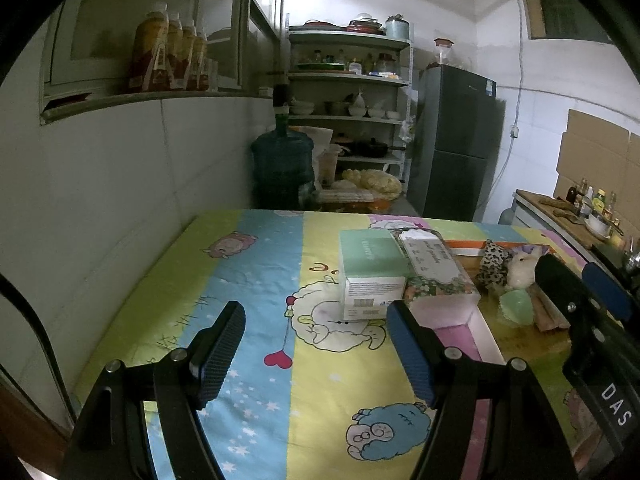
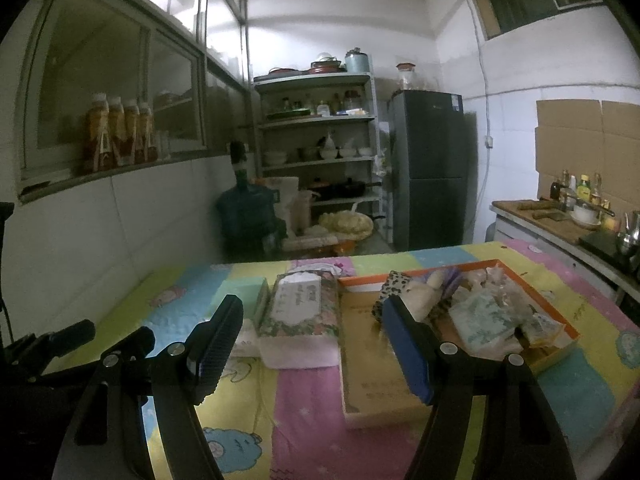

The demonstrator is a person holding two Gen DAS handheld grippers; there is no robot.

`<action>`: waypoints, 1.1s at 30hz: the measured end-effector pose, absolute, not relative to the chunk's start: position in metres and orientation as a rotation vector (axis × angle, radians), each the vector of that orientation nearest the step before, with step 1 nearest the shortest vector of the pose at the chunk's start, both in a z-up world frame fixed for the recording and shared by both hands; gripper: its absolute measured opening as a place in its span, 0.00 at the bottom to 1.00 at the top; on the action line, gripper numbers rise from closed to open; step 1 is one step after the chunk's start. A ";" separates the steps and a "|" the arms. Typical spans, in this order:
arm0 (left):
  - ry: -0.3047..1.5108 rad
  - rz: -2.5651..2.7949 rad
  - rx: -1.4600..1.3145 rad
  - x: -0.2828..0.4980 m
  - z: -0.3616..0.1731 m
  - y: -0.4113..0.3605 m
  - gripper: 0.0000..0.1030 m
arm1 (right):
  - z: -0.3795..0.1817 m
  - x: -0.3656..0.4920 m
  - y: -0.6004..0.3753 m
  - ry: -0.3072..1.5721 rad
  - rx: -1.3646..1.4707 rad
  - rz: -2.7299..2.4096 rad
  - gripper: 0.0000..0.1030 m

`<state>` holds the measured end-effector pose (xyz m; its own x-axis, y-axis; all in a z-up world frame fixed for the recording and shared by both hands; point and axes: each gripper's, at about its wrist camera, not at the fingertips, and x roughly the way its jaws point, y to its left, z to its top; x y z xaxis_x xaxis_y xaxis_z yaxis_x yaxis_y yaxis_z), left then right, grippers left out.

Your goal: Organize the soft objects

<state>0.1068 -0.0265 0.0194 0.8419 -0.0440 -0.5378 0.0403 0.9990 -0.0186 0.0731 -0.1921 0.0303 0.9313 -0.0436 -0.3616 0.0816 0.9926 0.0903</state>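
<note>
Both grippers hang above the cartoon-print tablecloth (image 1: 256, 272) with nothing between their fingers; the left gripper (image 1: 316, 356) has its jaws spread wide, and the right gripper (image 2: 312, 352) likewise stands apart and empty. The soft things lie heaped in the orange-rimmed tray (image 2: 536, 292): a leopard-print plush (image 2: 394, 286), a cream plush toy (image 2: 420, 300) against it, and a pale green printed packet (image 2: 484, 320) nearer the front; finer items behind are too jumbled to name. Just left of the tray sit a floral tissue pack (image 2: 300, 312) and a mint-green box (image 1: 370, 268), touching side by side.

Whether the heap is a sorted result or a pile awaiting sorting cannot be judged from how it lies. Any grip on these pieces would go best from above, pinching the bulk of one item and not a loose edge, lest a neighbour be dragged along; plush will compress, so the jaws should close fully.

The tray lies ahead and to the right of the right gripper, near its right finger; it lies well to the right of the left gripper.
</note>
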 end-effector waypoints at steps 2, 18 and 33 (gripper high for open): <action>0.568 -0.045 -0.005 0.106 0.019 -0.028 0.71 | 0.030 0.073 -0.192 0.367 0.105 -0.065 0.72; 0.567 -0.046 -0.006 0.106 0.019 -0.028 0.71 | 0.030 0.074 -0.191 0.367 0.104 -0.065 0.72; 0.564 -0.056 -0.003 0.102 0.017 -0.040 0.71 | 0.031 0.071 -0.193 0.365 0.101 -0.065 0.72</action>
<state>0.1020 -0.0400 0.0175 0.8436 -0.0537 -0.5342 0.0519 0.9985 -0.0185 0.0713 -0.1931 0.0312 0.9321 -0.0451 -0.3595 0.0814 0.9929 0.0864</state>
